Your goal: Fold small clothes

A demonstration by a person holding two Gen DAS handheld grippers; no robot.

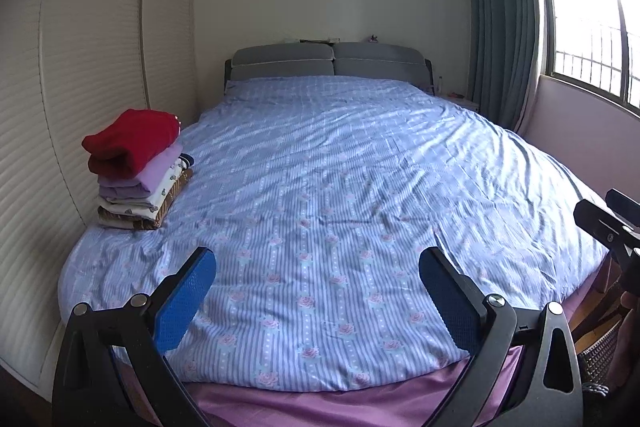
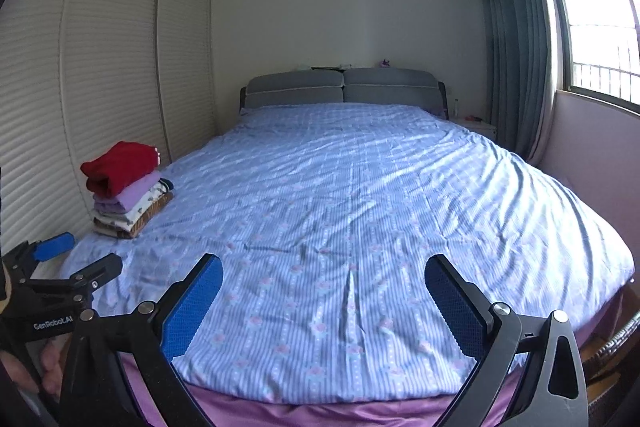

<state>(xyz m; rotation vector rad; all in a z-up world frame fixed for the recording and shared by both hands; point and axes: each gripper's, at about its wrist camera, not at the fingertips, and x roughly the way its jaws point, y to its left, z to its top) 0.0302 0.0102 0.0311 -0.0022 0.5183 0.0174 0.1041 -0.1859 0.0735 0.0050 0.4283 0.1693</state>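
Both claws are being held spread w/ nothing between: left claw (image 1: 318, 293), right claw (image 2: 324, 297). Folded clothes stack (image 1: 138, 169) is being left far-left ahead, on bed (image 1: 360, 167).

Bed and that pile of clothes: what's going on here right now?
A person holds a gripper in each hand at the foot of the bed. The left gripper and the right gripper are both open and hold nothing. A stack of folded clothes, red garment on top, sits at the bed's left edge by the wardrobe. No unfolded garment shows on the striped cover.
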